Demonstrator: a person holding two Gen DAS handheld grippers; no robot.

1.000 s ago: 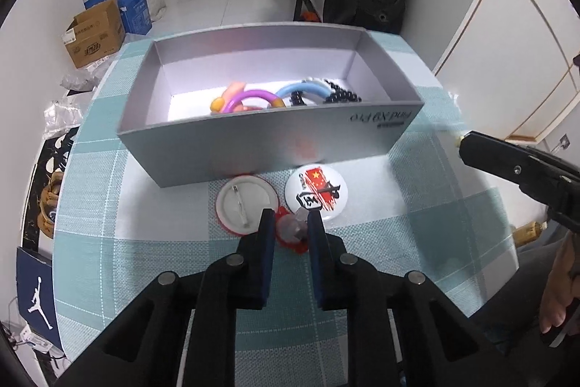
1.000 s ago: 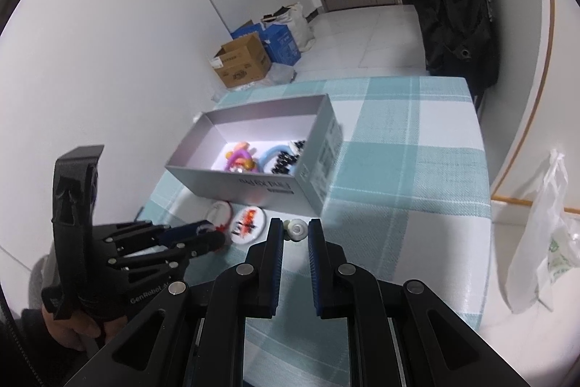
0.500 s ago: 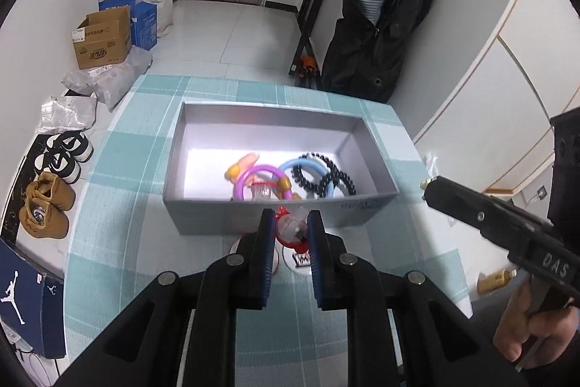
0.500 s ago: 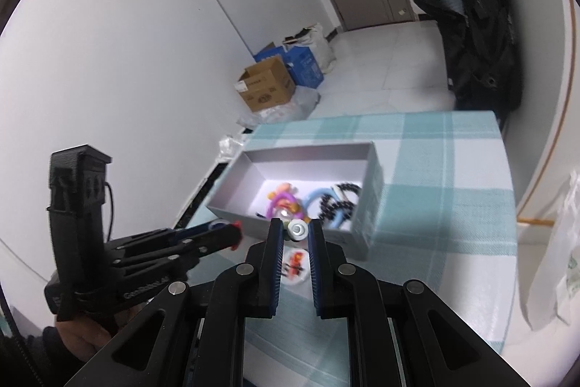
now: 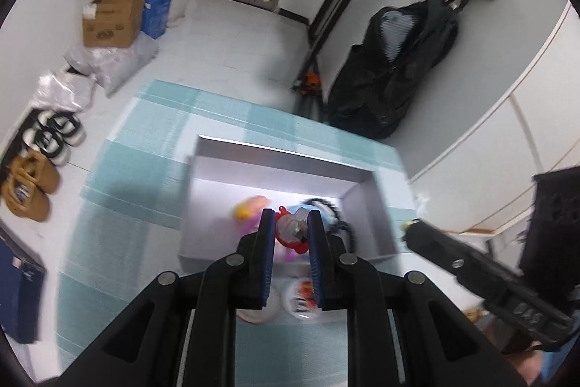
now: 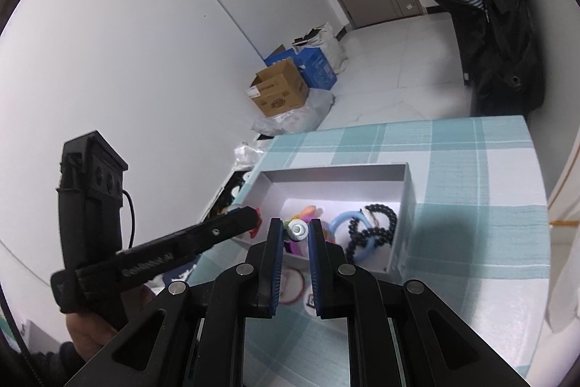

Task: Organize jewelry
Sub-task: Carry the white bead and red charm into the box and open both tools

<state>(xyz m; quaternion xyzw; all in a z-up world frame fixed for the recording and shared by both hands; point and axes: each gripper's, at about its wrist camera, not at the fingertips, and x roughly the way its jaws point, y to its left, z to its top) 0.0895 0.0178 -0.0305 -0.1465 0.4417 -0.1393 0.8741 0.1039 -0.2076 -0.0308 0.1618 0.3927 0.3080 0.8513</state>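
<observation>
1. A table (image 6: 471,234) in a teal-and-white checked cloth fills the lower middle of both wrist views; it stands on a pale tiled floor near a dark jacket (image 5: 395,68) hung against the wall.
2. An open grey box (image 6: 404,205) sits on the cloth, shallow and rectangular, its white inside brightly lit.
3. Inside the box lie a light-blue ring (image 6: 344,220), a string of black beads (image 6: 377,227) looped over it, and an orange-and-pink piece (image 6: 310,211) nearer the far wall; part of a purple loop shows low behind the right gripper's fingers.
4. Two round pin badges rest on the cloth just in front of the box's near wall: one with a red rim (image 6: 291,285), one white with a dark-and-red print (image 5: 302,301). Both are partly hidden by fingers.
5. The left gripper (image 5: 290,227) is clenched on a small red trinket (image 5: 290,229) with a clear, silvery centre; it hangs above the box's near part. Motion blur hides finer detail.
6. The right gripper (image 6: 295,231) is clamped on a tiny round silver-white stud (image 6: 298,229) with a dark middle dot, held over the box's near wall.
</observation>
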